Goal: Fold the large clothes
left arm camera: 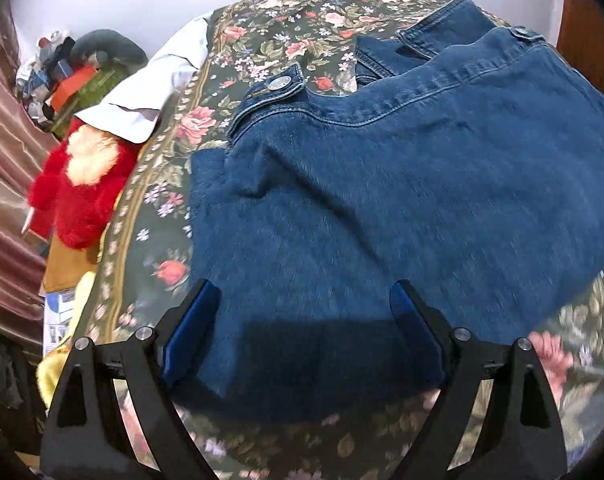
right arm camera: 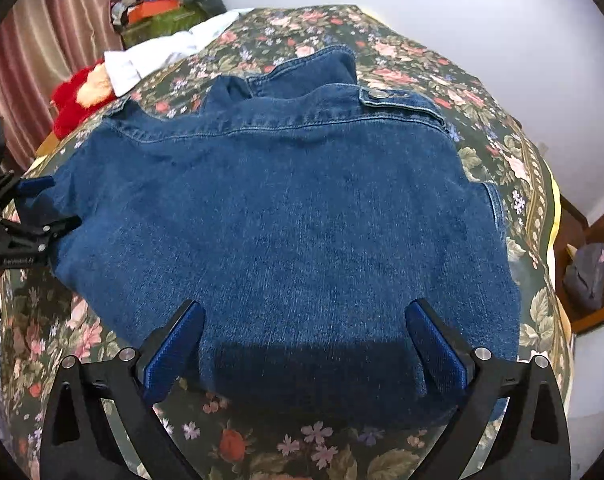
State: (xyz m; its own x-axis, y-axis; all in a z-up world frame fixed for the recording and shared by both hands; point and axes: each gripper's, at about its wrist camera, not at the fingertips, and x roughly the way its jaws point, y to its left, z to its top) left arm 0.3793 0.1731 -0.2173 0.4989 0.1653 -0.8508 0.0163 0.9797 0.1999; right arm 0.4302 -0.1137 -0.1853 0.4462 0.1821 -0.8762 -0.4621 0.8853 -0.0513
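Across the middle of the bed we see the denim jacket (right arm camera: pixel 286 216) spread flat, back side up, its blue cloth mostly smooth with a stitched yoke seam running side to side. Buttoned tabs (left arm camera: pixel 278 85) sit at its far corners, and the collar (right arm camera: pixel 302 74) bunches up beyond the seam. Its near hem lies in shadow between our blue-padded fingers. Our left tongs (left arm camera: pixel 304 328) stand wide apart above that hem, with only cloth showing behind the gap and the pads pressing on nothing. Our right tongs (right arm camera: pixel 304 344) stand equally spread over the near hem, also gripping nothing. From the right wrist view, the left tongs appear again at the jacket's left edge, just beside the cloth. Under the jacket lies the floral bedspread (right arm camera: pixel 386 52), dark green with pink roses and a patterned border. A white garment (left arm camera: pixel 158 88) rests at the bed's far left edge, and a red plush toy (left arm camera: pixel 82 184) sits beside it, off the bed. Beyond those we see a pile of boxes and clutter (left arm camera: pixel 74 80) near a striped curtain (left arm camera: pixel 2 152), with a pale wall (right arm camera: pixel 482 20) behind.
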